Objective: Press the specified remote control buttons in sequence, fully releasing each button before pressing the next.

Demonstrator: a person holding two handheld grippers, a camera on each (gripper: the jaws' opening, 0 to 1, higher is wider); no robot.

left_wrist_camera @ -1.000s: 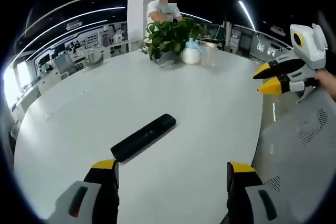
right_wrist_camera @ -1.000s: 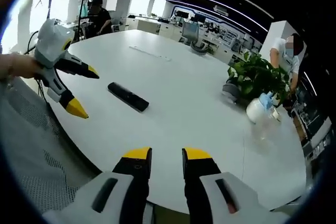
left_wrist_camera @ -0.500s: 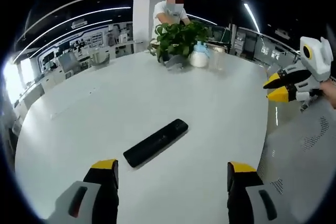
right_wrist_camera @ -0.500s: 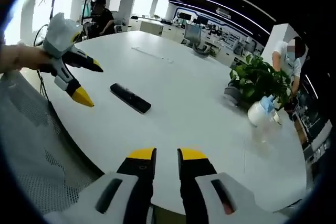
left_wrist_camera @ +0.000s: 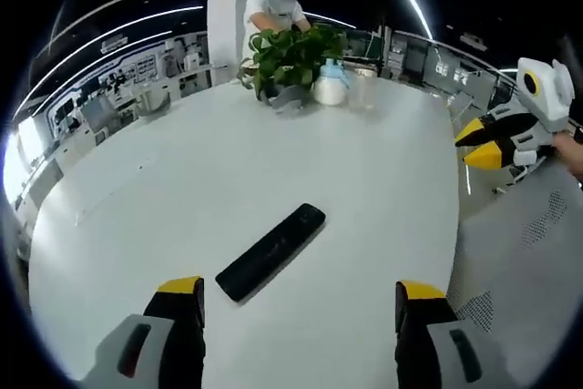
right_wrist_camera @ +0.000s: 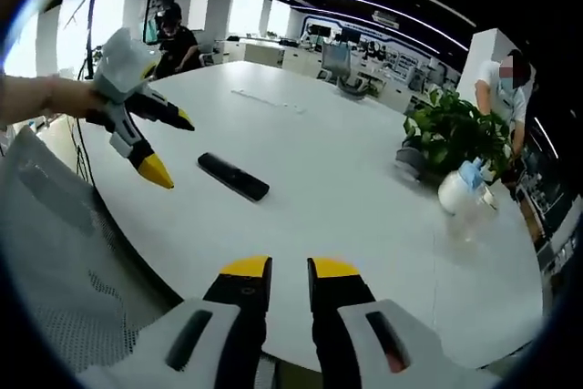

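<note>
White laminate made up the big round table (left_wrist_camera: 364,170), the largest thing in both views, and it carried everything else. At its far edge, about twelve o'clock in the left gripper view, stood a leafy potted plant (left_wrist_camera: 290,59) with a pale spray bottle (left_wrist_camera: 330,88) just beside it; in the right gripper view the same pair sat near three o'clock. A person (right_wrist_camera: 175,41) sat beyond the table at about eleven o'clock in the right gripper view, and another stood behind the plant.

Black and slim, the remote control (left_wrist_camera: 271,251) lay flat on the table, alone, just ahead of the left gripper (left_wrist_camera: 296,302) and slightly toward its left jaw, slanting from seven o'clock to one o'clock. The left gripper's jaws stood wide apart, holding nothing, above the table and short of the remote control. The right gripper (right_wrist_camera: 275,275) had its yellow tips nearly together with only a narrow gap, also holding nothing, well apart from the remote control, which lay toward ten o'clock in its view.

No button looked pressed: this read as the approach before the first press. The next move likely called for steadying the remote control, then lowering one tip onto the first named button. The buttons themselves were too small to tell apart.
</note>
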